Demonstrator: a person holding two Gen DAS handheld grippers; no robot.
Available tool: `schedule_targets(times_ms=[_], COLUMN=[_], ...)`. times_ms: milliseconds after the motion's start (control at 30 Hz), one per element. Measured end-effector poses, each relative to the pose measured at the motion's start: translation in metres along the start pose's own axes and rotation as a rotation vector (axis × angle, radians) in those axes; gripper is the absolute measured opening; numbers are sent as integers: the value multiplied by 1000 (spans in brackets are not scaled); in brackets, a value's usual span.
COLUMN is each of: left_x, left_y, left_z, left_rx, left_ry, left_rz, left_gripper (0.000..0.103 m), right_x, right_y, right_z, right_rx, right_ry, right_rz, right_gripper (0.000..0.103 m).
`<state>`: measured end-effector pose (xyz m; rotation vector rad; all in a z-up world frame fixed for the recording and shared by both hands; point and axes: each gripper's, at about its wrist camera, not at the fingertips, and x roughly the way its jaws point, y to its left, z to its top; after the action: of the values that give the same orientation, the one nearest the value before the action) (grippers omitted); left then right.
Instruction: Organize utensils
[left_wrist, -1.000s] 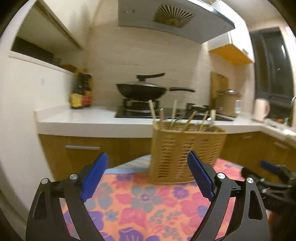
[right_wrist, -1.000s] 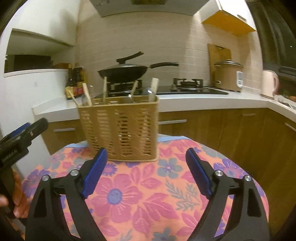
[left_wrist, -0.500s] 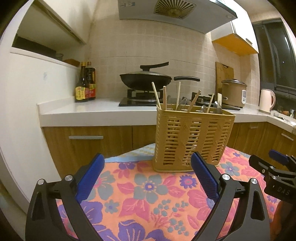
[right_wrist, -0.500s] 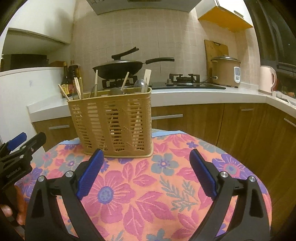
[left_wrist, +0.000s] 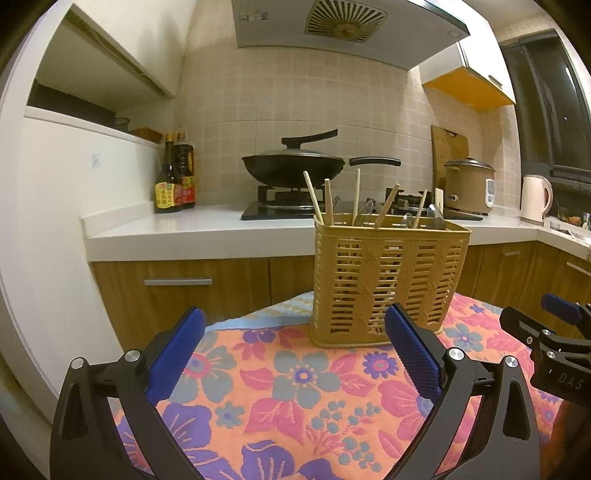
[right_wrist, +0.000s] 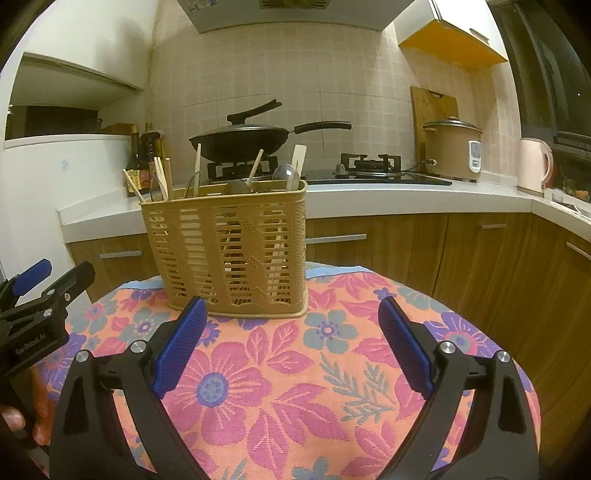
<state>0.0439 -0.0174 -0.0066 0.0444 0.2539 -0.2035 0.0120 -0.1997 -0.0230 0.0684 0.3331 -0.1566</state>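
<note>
While two grippers gape, one basket (left_wrist: 384, 280), several chopsticks (left_wrist: 313, 201)

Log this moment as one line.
left gripper: open, empty | right gripper: open, empty | basket: upright on tablecloth, chopsticks and spoons inside

I read "DAS" on the right gripper (left_wrist: 554, 354) body; "GenRobot.AI" on the left gripper (right_wrist: 40, 295) body; bottle labels illegible.

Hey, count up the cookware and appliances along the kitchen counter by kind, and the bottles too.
Bottles: 2
Wok: 1
Rice cooker: 1
Kettle: 1
Cutting board: 1
Total: 6
</note>
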Motion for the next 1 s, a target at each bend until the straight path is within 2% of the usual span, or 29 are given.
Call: schedule_targets(times_ms=[1000], left_x=[4], left_y=[3], left_z=[-1], left_rx=[3], left_ry=[24], left_rz=[0], left_gripper=[95], right_x=[0], right_y=[4], right_z=[0], right_rx=[-12], right_ry=[-2], right_rz=[5], right_gripper=[93])
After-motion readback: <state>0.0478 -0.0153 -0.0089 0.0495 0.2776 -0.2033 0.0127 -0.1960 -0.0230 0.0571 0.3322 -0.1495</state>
